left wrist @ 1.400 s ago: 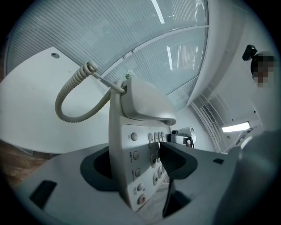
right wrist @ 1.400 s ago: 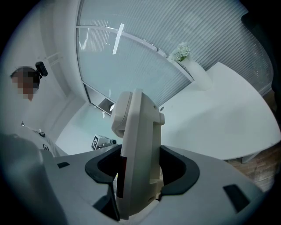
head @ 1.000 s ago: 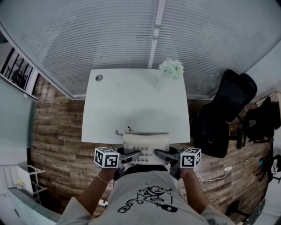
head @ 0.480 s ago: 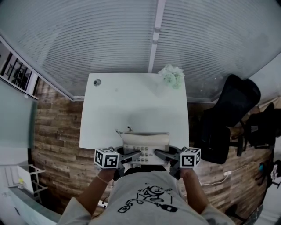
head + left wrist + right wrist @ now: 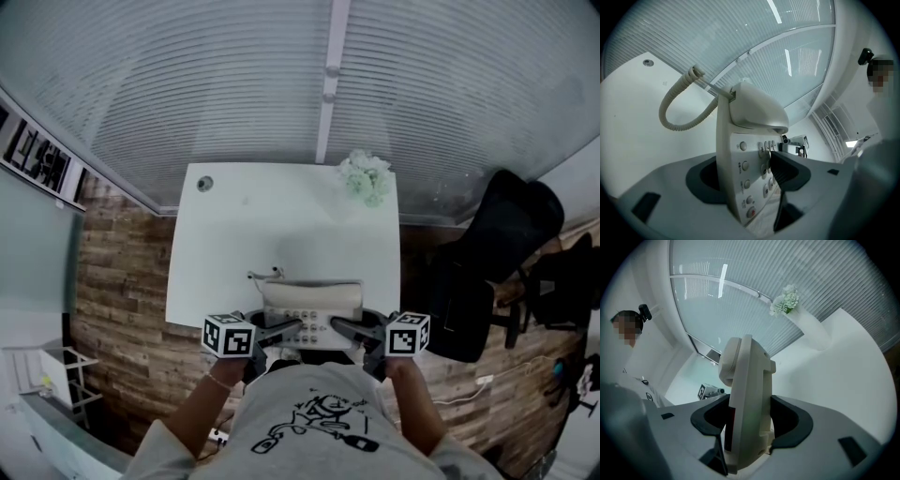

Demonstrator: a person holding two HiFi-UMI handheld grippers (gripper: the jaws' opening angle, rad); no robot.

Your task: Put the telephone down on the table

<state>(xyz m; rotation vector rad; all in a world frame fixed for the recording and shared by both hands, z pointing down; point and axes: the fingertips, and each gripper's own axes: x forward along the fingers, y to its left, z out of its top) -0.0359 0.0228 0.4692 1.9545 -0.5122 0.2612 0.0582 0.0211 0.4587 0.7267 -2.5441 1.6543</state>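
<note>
A beige desk telephone (image 5: 311,305) with its handset on top hangs over the near edge of the white table (image 5: 281,216), held between both grippers. My left gripper (image 5: 292,327) is shut on its left side; in the left gripper view the keypad face (image 5: 750,159) fills my left gripper (image 5: 750,183), with both pads pressed on it. My right gripper (image 5: 337,325) is shut on the right side, and in the right gripper view the telephone's edge (image 5: 747,394) stands clamped in my right gripper (image 5: 752,420). The coiled cord (image 5: 679,108) loops out to the left above the tabletop.
A small bunch of white flowers (image 5: 366,176) stands at the table's far right corner, and a round cable hole (image 5: 204,184) sits at the far left. A black office chair (image 5: 487,253) is right of the table. A ribbed glass wall rises behind it.
The table has drawn closer beneath the telephone as both grippers carried it forward together. The grip of both grippers looks the same.
</note>
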